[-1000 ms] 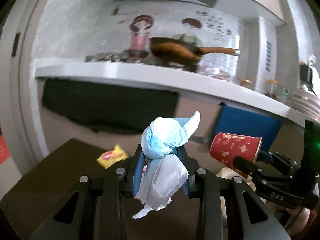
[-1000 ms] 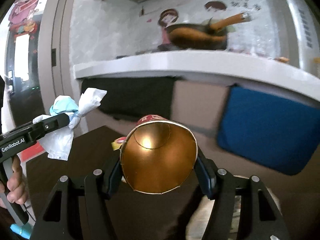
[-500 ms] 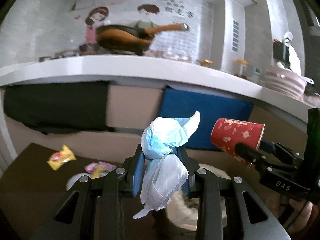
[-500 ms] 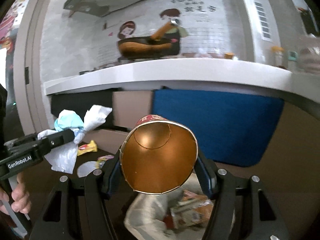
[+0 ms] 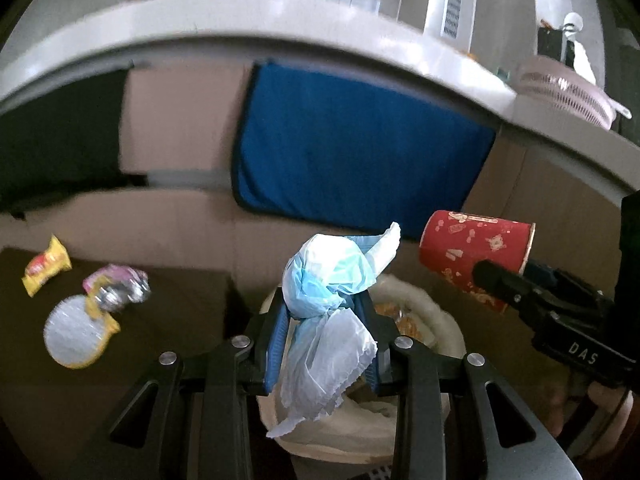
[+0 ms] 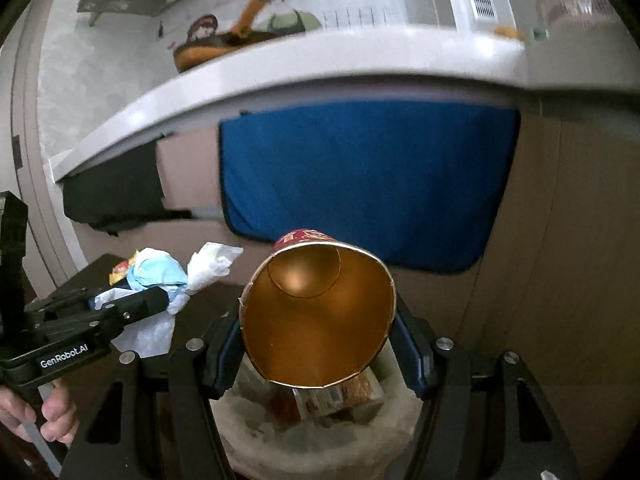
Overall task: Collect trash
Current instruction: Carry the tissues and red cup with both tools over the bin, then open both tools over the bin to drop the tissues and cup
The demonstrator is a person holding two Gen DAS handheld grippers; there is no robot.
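Note:
My left gripper (image 5: 326, 340) is shut on a crumpled blue and white face mask with tissue (image 5: 328, 292); it also shows in the right wrist view (image 6: 160, 276). My right gripper (image 6: 318, 336) is shut on a red paper cup (image 6: 316, 316), gold inside, its mouth facing the camera; the cup also shows in the left wrist view (image 5: 476, 252). Both grippers hang over a white-lined trash bin (image 5: 432, 316) that holds wrappers (image 6: 332, 400). The right gripper sits to the right of the left one.
A dark table (image 5: 120, 360) at left carries a yellow snack packet (image 5: 46, 266), a pink crumpled wrapper (image 5: 116, 286) and a round foil lid (image 5: 72, 332). A blue cloth (image 5: 360, 160) hangs under a white counter (image 5: 280, 16) behind the bin.
Both grippers have swung right and tilted down, off the table and over the trash bin. The bin has come into view under them. Both grips are unchanged.

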